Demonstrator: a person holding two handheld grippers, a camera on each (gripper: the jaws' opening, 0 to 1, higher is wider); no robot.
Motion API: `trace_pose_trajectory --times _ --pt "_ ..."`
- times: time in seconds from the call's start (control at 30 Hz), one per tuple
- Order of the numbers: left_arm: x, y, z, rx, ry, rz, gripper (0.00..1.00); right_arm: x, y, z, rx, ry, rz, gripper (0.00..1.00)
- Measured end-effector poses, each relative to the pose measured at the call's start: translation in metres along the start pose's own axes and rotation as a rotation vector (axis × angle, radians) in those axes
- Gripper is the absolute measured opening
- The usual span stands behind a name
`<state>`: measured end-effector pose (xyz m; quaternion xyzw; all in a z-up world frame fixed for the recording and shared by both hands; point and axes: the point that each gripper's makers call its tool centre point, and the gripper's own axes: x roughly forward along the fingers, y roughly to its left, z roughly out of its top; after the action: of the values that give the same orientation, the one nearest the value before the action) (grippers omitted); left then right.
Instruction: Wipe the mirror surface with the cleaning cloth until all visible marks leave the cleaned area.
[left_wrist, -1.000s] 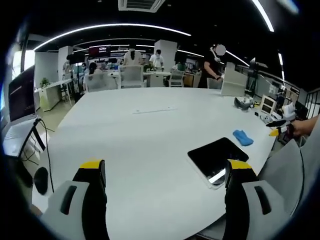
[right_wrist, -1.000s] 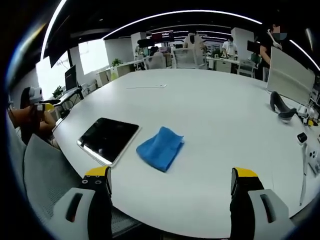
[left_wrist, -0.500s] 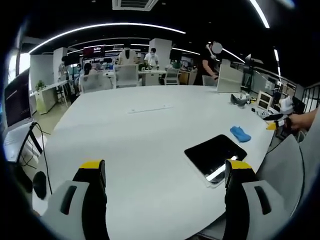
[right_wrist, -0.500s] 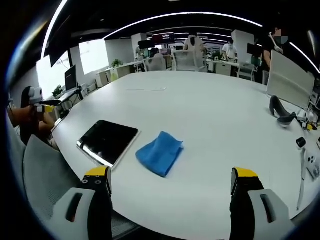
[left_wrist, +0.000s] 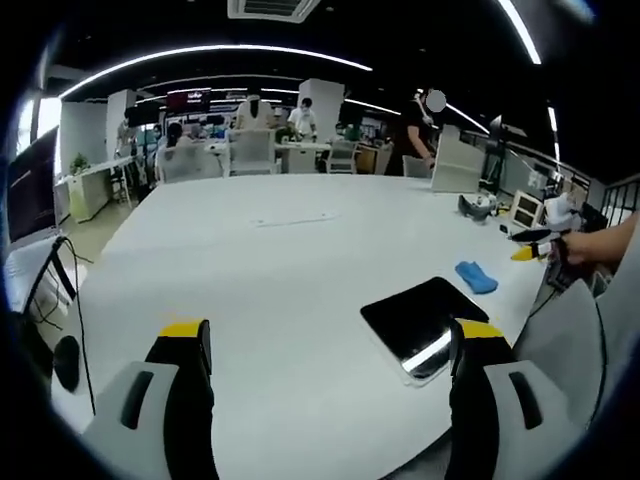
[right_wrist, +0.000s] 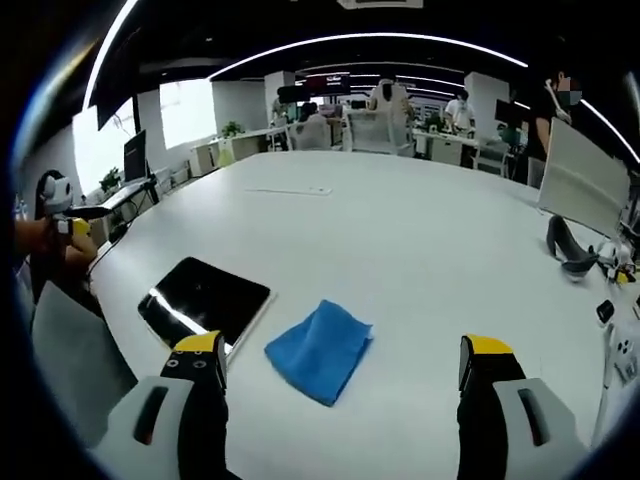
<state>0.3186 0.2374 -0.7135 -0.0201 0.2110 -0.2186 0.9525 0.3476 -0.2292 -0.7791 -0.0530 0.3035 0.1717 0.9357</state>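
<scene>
Near the table's edge, at about 8 o'clock in the right gripper view, lies the mirror (right_wrist: 203, 300), a dark rectangular slab flat on the white table (right_wrist: 420, 250). Just beside it, at about 6 o'clock, sits the blue cleaning cloth (right_wrist: 320, 349), crumpled and apart from the mirror. In the left gripper view the mirror (left_wrist: 428, 317) is at 4 o'clock and the cloth (left_wrist: 476, 277) beyond it at 3 o'clock.

My right gripper (right_wrist: 340, 375) hangs above the cloth with its jaws apart and empty; my left gripper (left_wrist: 330, 360) is likewise spread wide and holds nothing.

I judge the step in hand to be picking up the cloth. To do it well I would lower the right gripper straight onto the raised fold, close on a thick bunch rather than a corner, then carry it low across to the mirror. The left gripper could steady the mirror's edge so it does not slide while I wipe.

I can read no writing on mirror or cloth; a sign on the far wall is too small to make out.
</scene>
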Motion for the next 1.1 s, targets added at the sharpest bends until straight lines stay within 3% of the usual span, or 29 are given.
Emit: trace_pose_trajectory --times 0.13,0.3,0.53,0.63,0.7,0.93,1.1 --pt "0.003 -0.001 -0.007 0.049 0.031 -0.005 0.99 0.016 0.008 0.005 -0.003 0.005 0.008 0.93" --pt "0.005 0.002 -0.015 0.037 0.04 -0.012 0.99 0.035 0.01 0.002 0.006 0.013 -0.005 0.87" --pt "0.008 0.005 -0.021 0.032 0.052 -0.019 0.99 0.057 0.008 -0.017 0.084 0.05 -0.04 0.67" --pt "0.009 0.005 -0.022 0.029 0.054 -0.02 0.99 0.067 0.011 -0.027 0.085 0.079 -0.037 0.57" --pt "0.01 0.005 -0.023 0.021 0.054 -0.021 0.99 0.073 0.009 -0.037 0.028 0.128 -0.049 0.5" --pt "0.011 0.005 -0.026 0.022 0.062 -0.023 0.99 0.083 0.014 -0.035 0.034 0.135 -0.061 0.34" --pt "0.009 0.006 -0.026 0.033 0.066 -0.023 0.99 0.086 0.009 -0.048 0.052 0.173 -0.095 0.27"
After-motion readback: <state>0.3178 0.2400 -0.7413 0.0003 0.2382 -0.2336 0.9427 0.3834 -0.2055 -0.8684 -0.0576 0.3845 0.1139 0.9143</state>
